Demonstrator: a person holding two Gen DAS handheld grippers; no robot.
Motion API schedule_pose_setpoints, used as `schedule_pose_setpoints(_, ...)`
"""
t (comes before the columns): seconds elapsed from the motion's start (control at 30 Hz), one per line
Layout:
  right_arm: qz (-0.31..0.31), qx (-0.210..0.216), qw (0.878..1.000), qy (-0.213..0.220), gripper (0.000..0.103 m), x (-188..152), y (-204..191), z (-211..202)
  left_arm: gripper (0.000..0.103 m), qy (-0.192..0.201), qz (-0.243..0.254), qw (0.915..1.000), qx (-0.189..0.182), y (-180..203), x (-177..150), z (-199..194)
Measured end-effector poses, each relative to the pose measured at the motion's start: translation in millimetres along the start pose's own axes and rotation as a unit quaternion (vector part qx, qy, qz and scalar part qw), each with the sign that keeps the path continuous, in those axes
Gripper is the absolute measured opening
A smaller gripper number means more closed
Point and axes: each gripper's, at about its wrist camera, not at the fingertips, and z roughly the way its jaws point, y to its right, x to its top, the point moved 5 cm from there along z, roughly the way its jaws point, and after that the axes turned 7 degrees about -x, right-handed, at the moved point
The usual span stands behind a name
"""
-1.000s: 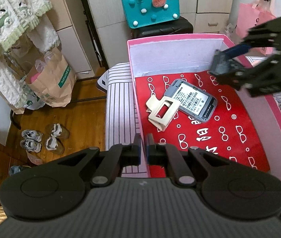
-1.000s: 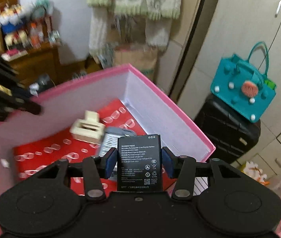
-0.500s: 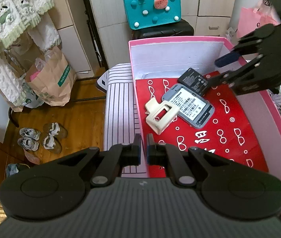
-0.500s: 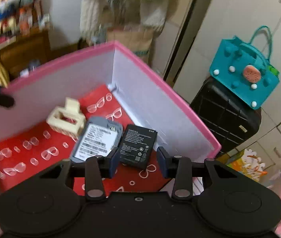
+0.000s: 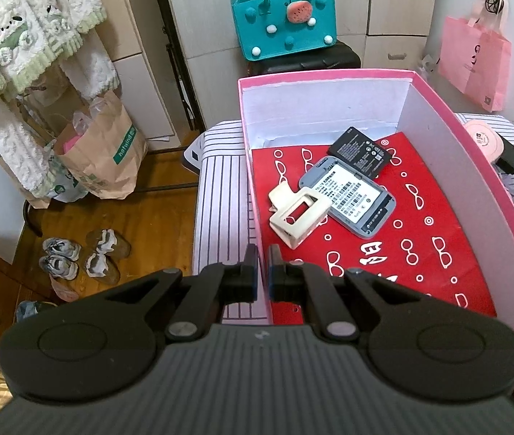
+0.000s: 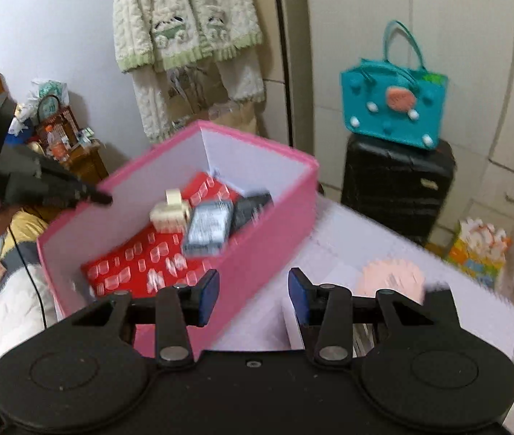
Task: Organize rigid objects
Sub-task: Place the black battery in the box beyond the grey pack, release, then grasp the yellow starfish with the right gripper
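A pink box [image 5: 325, 74] with a red patterned floor stands on a striped cloth [image 5: 217, 217]. Inside it lie a black battery [image 5: 360, 152], a grey labelled device [image 5: 347, 195] and a cream clip [image 5: 298, 217], all touching. My left gripper [image 5: 262, 277] is shut on the box's near left wall. In the blurred right wrist view its tip [image 6: 106, 199] sits on that rim. My right gripper [image 6: 253, 290] is open and empty, outside the box [image 6: 257, 253] over the cloth. The battery [image 6: 249, 210] shows beyond it.
A round pink compact [image 5: 481, 141] and a small black object [image 5: 508, 157] lie on the cloth right of the box. A teal bag [image 5: 284, 25] sits on a black suitcase [image 6: 398, 188] behind. A pink bag [image 5: 474, 61] hangs at the far right. Shoes lie on the wooden floor [image 5: 86, 253].
The right gripper let go of the black battery, which now lies in the box against the grey device. It then pulled out to the right, leaving the left wrist view. The left gripper held still.
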Motion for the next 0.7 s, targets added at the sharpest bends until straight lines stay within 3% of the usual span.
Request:
schedule_pose_setpoints(0.27,0.004,-0.015,0.998,-0.054,0.047,-83.4,9.7,-5.2,0.004,0.003,-0.007,0.9999,0.008,0.9,-0.9,-0.5)
schedule_pose_setpoints(0.37,0.018,0.0,0.998,-0.066,0.047,-105.8,10.2,-2.4,0.004,0.002,-0.004,0.9999,0.013,2.3,-1.0,-0.2)
schedule_pose_setpoints(0.7,0.0,0.0,0.997,-0.079,0.053,-131.8,-2.7,14.2,0.004,-0.016,0.006,0.9995,0.025,4.7,-3.7,3.2)
